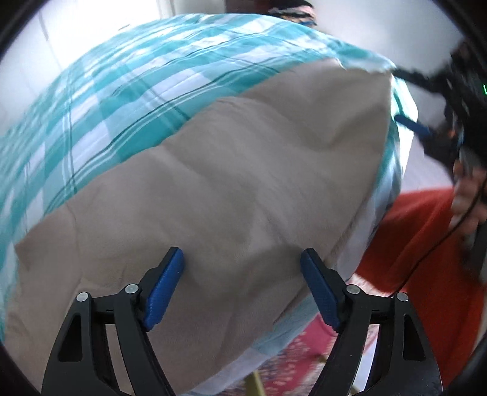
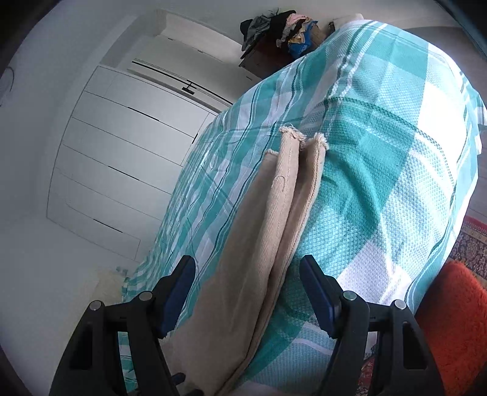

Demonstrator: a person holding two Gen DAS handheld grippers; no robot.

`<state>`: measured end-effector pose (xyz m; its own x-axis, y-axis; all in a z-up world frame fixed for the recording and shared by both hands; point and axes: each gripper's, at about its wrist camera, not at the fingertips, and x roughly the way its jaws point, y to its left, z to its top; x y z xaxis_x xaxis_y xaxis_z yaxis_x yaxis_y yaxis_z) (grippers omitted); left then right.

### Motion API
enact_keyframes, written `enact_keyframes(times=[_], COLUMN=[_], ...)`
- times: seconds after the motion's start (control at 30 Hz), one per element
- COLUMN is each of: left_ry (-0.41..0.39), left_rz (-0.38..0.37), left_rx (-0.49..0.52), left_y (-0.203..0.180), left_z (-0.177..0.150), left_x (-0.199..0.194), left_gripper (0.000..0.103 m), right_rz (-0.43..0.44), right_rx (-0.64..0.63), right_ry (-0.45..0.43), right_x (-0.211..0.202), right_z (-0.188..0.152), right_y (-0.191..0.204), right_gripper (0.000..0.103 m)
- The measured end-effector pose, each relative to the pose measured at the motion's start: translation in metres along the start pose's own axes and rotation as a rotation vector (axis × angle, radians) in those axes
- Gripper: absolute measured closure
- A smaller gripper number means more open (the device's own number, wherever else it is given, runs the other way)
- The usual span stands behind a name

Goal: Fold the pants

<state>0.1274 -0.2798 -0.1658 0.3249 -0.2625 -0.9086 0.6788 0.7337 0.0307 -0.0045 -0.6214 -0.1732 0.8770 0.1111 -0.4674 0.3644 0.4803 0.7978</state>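
Note:
Beige pants (image 1: 231,189) lie flat on a bed covered with a teal and white checked sheet (image 1: 121,100). My left gripper (image 1: 242,251) hovers open above the wide part of the pants, with nothing pinched between its blue pads. In the right wrist view the two pant legs (image 2: 274,228) run side by side away from me, their frayed hems (image 2: 304,140) at the far end. My right gripper (image 2: 247,259) stands open over the legs, and its pads do not press the cloth. The right gripper (image 1: 397,94) also shows at the far end of the pants in the left wrist view.
An orange fuzzy rug (image 2: 450,319) and a patterned carpet (image 2: 471,243) lie beside the bed. White drawers and a wardrobe (image 2: 121,152) stand along the wall. A pile of clothes (image 2: 280,27) sits beyond the bed's far end. A hand (image 1: 468,195) holds the right gripper.

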Motion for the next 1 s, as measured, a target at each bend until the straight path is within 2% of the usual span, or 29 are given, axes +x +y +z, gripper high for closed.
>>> enact_keyframes(times=[0.23, 0.3, 0.37, 0.4, 0.47, 0.57, 0.67, 0.8, 0.87, 0.97, 1.0], left_ry=[0.008, -0.003, -0.041, -0.050, -0.038, 0.042, 0.044, 0.040, 0.039, 0.039, 0.040], left_rz=[0.022, -0.011, -0.101, -0.113, -0.093, -0.051, -0.010, -0.005, -0.005, 0.003, 0.002], left_rx=[0.031, -0.005, -0.084, -0.107, -0.161, -0.159, -0.092, -0.089, -0.083, -0.063, -0.062], left_y=[-0.009, -0.007, 0.002, 0.005, 0.014, 0.017, 0.003, -0.001, -0.001, -0.005, -0.002], left_z=[-0.004, -0.003, -0.004, -0.004, -0.003, -0.005, -0.004, -0.004, -0.005, -0.006, -0.006], left_x=[0.006, -0.002, -0.021, -0.024, -0.023, 0.002, 0.008, 0.011, 0.012, 0.013, 0.014], left_gripper=[0.015, 0.019, 0.020, 0.020, 0.020, 0.022, 0.015, 0.011, 0.010, 0.009, 0.009], right_rz=[0.023, 0.030, 0.035, 0.038, 0.051, 0.082, 0.109, 0.150, 0.137, 0.072, 0.054], right_rx=[-0.024, 0.028, 0.090, 0.104, 0.084, 0.052, 0.117, 0.176, 0.178, 0.179, 0.179], right_ry=[-0.008, -0.024, -0.030, -0.031, -0.026, -0.002, -0.011, -0.015, 0.008, 0.044, 0.054], right_x=[0.000, -0.001, -0.001, -0.001, -0.001, 0.005, 0.009, 0.015, 0.024, 0.037, 0.041], right_z=[0.006, 0.010, 0.013, 0.015, 0.015, 0.016, 0.019, 0.026, 0.032, 0.038, 0.039], right_y=[0.000, -0.009, -0.020, -0.023, -0.020, -0.014, -0.022, -0.032, -0.035, -0.040, -0.041], right_gripper=[0.032, 0.032, 0.032, 0.032, 0.032, 0.032, 0.032, 0.032, 0.033, 0.042, 0.059])
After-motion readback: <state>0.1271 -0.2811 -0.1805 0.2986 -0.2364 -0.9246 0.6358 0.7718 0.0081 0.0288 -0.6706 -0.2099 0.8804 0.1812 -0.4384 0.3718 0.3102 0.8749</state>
